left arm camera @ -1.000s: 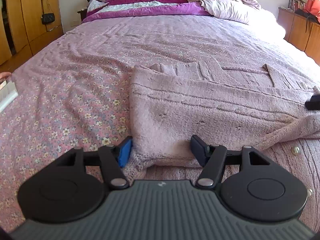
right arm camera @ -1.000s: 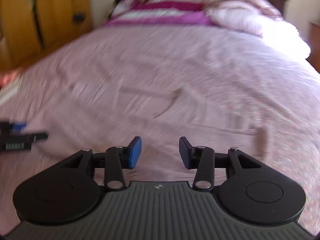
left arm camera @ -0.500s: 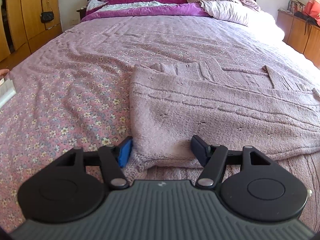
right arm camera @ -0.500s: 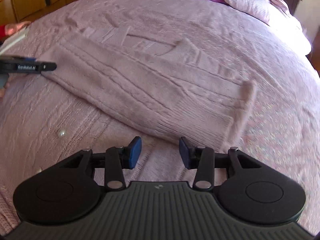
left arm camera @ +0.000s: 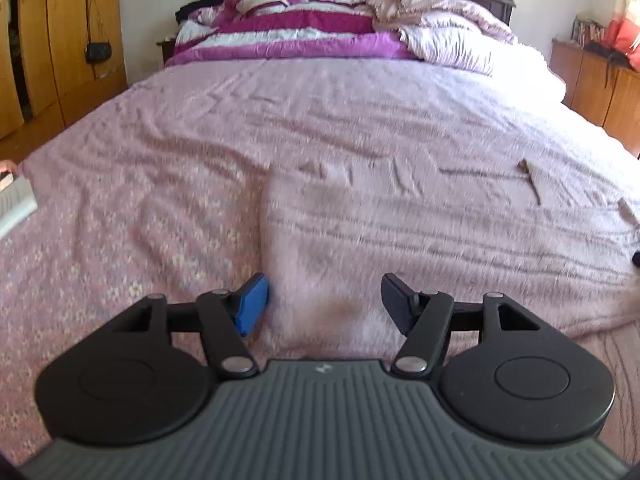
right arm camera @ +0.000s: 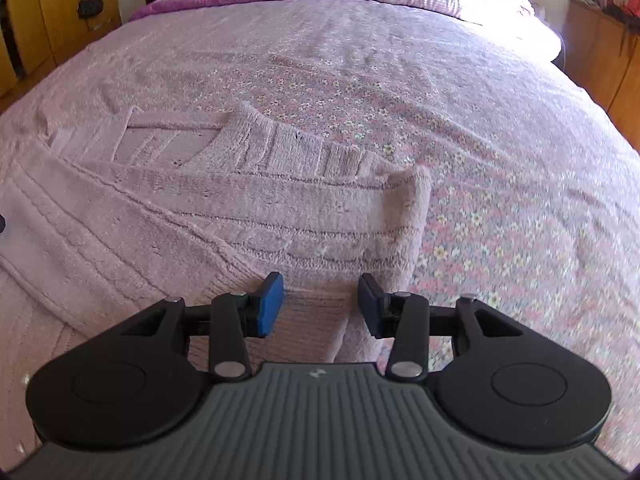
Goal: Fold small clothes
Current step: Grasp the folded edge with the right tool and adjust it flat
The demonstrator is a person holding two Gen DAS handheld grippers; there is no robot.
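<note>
On the floral bedspread point(right arm camera: 500, 128) lies the pink knit cardigan point(right arm camera: 180, 216), partly folded. Left gripper point(left arm camera: 322, 302) gapes wide, empty, over its left edge; right gripper point(right arm camera: 320, 302) half-open, empty, at right corner. Soft, light, stretchy: pinch doubled edges.

No legible text, labels or numbers appear in either wrist view; only a small pale logo mark, too small to read, sits on each ribbed grey gripper body point(left arm camera: 320, 368) point(right arm camera: 316, 374).
</note>
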